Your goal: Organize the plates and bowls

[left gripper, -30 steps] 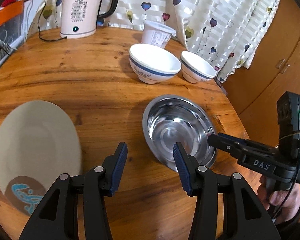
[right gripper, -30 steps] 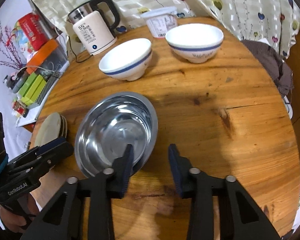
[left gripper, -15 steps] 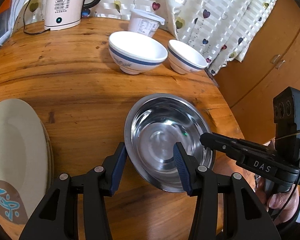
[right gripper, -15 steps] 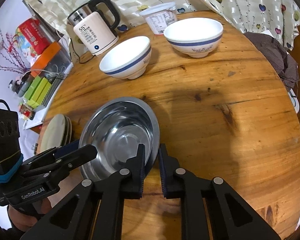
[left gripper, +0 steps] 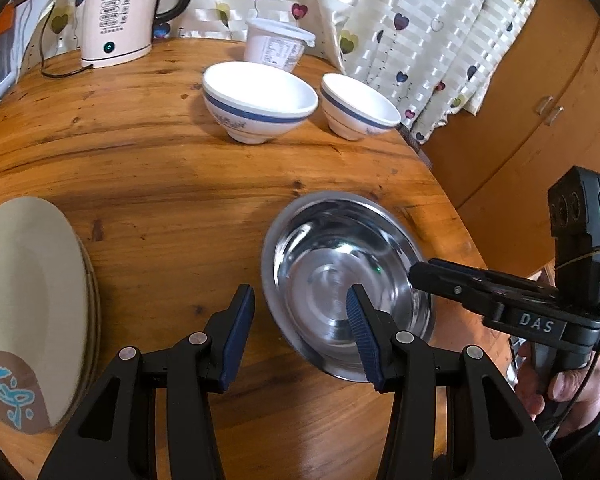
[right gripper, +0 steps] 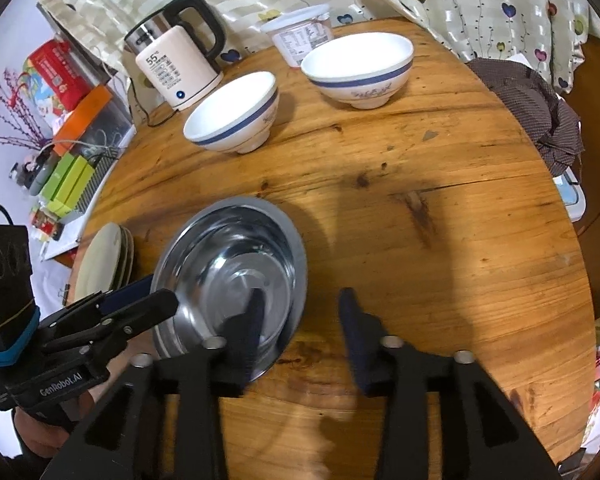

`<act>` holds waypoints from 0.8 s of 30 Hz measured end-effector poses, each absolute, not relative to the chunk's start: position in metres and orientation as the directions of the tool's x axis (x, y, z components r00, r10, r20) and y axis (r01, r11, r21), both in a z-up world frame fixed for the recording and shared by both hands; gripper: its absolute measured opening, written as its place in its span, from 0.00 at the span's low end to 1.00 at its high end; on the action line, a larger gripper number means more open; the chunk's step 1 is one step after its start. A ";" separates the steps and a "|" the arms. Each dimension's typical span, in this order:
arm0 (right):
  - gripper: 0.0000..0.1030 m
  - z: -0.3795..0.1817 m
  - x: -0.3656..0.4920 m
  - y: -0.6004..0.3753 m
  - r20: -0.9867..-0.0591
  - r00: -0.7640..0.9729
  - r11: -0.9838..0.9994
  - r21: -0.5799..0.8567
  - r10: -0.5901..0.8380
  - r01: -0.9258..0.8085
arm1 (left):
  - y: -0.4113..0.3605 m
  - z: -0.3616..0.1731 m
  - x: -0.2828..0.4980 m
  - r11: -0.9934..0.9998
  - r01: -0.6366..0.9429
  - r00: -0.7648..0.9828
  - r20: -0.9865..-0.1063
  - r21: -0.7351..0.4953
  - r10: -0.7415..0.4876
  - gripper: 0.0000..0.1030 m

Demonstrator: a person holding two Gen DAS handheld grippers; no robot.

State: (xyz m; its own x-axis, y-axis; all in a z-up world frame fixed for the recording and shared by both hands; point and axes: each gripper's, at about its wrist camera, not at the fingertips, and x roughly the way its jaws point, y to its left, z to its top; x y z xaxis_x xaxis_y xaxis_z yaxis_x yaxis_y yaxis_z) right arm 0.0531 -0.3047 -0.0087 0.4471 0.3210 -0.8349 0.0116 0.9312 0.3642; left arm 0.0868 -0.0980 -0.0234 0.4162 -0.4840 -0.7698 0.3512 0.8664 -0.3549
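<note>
A steel bowl point(left gripper: 340, 276) point(right gripper: 228, 264) rests on the round wooden table point(left gripper: 148, 184). My left gripper point(left gripper: 298, 328) is open and straddles the bowl's near-left rim, with one pad inside the bowl; the pads stand apart from the metal. From the other side, my right gripper point(right gripper: 300, 320) straddles the opposite rim. Its jaws are opening and do not press on the rim. Each gripper shows in the other's view: the right gripper point(left gripper: 418, 274) and the left gripper point(right gripper: 156, 294). A stack of beige plates point(left gripper: 28, 300) point(right gripper: 104, 264) lies to the left. Two white blue-banded bowls point(left gripper: 260, 100) point(left gripper: 356, 108) stand further back.
A cream kettle point(left gripper: 116, 12) with its cord and a white plastic tub point(left gripper: 276, 44) stand at the table's far edge by the curtain. A dark cloth point(right gripper: 540, 112) hangs off the right edge. Wooden cabinets point(left gripper: 540, 100) are to the right, boxes point(right gripper: 72, 172) to the left.
The right jaws closed on the steel bowl's rim half a second ago and have since parted. The left gripper kept its gap, with the bowl's rim now between its fingers.
</note>
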 end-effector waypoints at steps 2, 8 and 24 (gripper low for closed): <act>0.42 -0.007 0.053 -0.309 -0.836 0.451 0.933 0.359 0.313 0.018 | -0.094 -0.021 0.088 0.870 0.342 0.427 -0.766 -0.356 -0.481 0.48; 0.43 0.005 0.057 -0.315 -0.825 0.473 0.932 0.362 0.309 0.023 | -0.088 -0.011 0.092 0.875 0.336 0.456 -0.752 -0.349 -0.476 0.50; 0.43 0.040 0.112 -0.295 -0.768 0.536 0.924 0.378 0.349 -0.060 | -0.079 0.021 0.133 0.891 0.324 0.511 -0.733 -0.319 -0.449 0.62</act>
